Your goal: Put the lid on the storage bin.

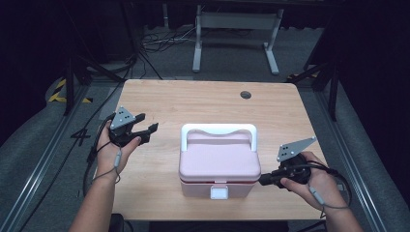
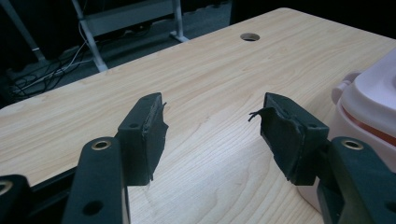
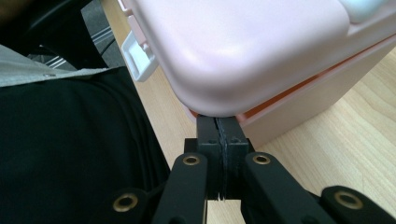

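Note:
A pink lidded box (image 1: 217, 162) with a white handle (image 1: 218, 129) folded toward the back and a white latch (image 1: 219, 193) on its front stands at the near middle of the wooden table (image 1: 193, 101). My left gripper (image 1: 149, 122) hovers left of the box, open, with bare tabletop between its pads (image 2: 144, 135); the box's edge (image 2: 373, 102) shows at the right of the left gripper view. My right gripper (image 1: 262, 181) is shut, jaws pressed together with nothing between them. Its tips (image 3: 217, 122) touch the box (image 3: 243, 51) at its near right corner, just under the lid's rim. The latch (image 3: 138, 58) shows beyond.
A round cable hole (image 1: 245, 94) sits at the table's far right. A white desk frame (image 1: 237, 29) and loose cables (image 1: 159, 41) lie on the floor behind the table. The person's dark clothing (image 3: 70, 140) is close to the table's near edge.

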Motion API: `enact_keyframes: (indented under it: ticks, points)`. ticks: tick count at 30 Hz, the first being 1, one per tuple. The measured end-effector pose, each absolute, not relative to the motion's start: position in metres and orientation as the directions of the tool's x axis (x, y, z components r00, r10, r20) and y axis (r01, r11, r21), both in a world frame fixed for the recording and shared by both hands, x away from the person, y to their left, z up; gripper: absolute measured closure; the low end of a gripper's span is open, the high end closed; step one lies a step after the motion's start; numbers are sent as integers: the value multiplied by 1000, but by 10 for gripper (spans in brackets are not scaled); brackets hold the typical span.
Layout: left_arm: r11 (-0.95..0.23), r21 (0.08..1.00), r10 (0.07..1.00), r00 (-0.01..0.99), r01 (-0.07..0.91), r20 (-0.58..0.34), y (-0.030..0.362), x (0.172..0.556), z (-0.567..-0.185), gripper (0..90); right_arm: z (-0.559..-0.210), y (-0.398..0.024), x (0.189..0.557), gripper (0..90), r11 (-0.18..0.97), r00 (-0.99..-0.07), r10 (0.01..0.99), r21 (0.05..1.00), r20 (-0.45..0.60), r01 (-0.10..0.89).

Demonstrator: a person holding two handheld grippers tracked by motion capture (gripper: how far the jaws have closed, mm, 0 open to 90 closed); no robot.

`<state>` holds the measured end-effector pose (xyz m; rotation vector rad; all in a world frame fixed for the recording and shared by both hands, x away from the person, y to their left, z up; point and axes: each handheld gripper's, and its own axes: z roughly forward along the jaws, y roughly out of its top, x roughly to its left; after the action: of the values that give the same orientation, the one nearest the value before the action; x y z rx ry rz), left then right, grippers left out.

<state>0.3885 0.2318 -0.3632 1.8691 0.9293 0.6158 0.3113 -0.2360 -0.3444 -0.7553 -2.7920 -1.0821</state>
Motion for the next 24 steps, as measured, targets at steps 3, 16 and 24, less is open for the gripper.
enact_keyframes:
  ticks: [3, 16, 24]
  points:
    - [-283, 897, 809, 587, 338, 34, 232, 388, -363, 406, -345, -236, 311, 900, 640, -877, 423, 611, 227, 467]
    - [-277, 899, 809, 588, 339, 28, 232, 388, -363, 406, -342, -240, 309, 888, 648, -876, 398, 593, 271, 478]
    - [-277, 900, 812, 583, 337, 31, 234, 384, -362, 406, -332, -243, 307, 837, 614, -888, 374, 646, 266, 453]
